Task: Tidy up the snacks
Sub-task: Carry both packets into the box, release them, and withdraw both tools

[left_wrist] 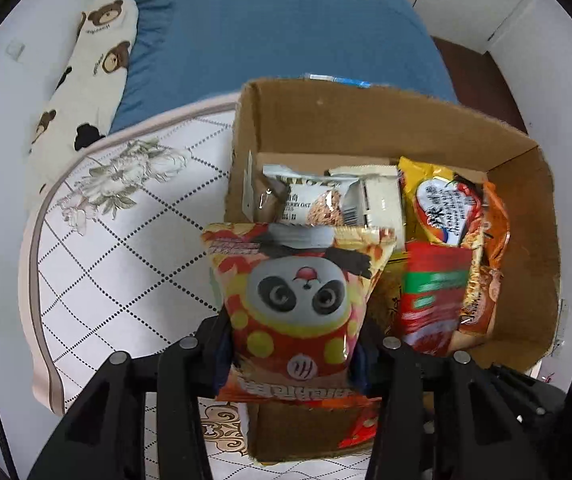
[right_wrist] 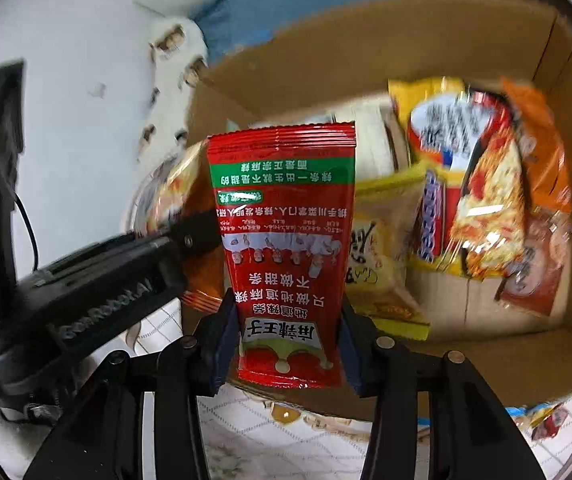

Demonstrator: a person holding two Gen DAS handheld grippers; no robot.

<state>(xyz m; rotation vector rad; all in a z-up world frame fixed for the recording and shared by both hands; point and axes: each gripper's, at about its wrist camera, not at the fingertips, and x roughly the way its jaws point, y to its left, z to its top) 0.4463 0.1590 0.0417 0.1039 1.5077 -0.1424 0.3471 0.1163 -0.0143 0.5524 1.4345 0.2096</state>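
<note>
- Your left tool [left_wrist: 292, 354]: pinching the panda snack bag [left_wrist: 298, 304] above the cardboard box [left_wrist: 526, 264].
- Your right tool [right_wrist: 286, 344]: clamped on the red spicy-strip packet [right_wrist: 286, 248], over the same box of snacks.

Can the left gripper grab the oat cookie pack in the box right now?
Probably not. The left hand-held gripper is already shut on the panda bag, which hangs between it and the oat pack in the box.
</note>
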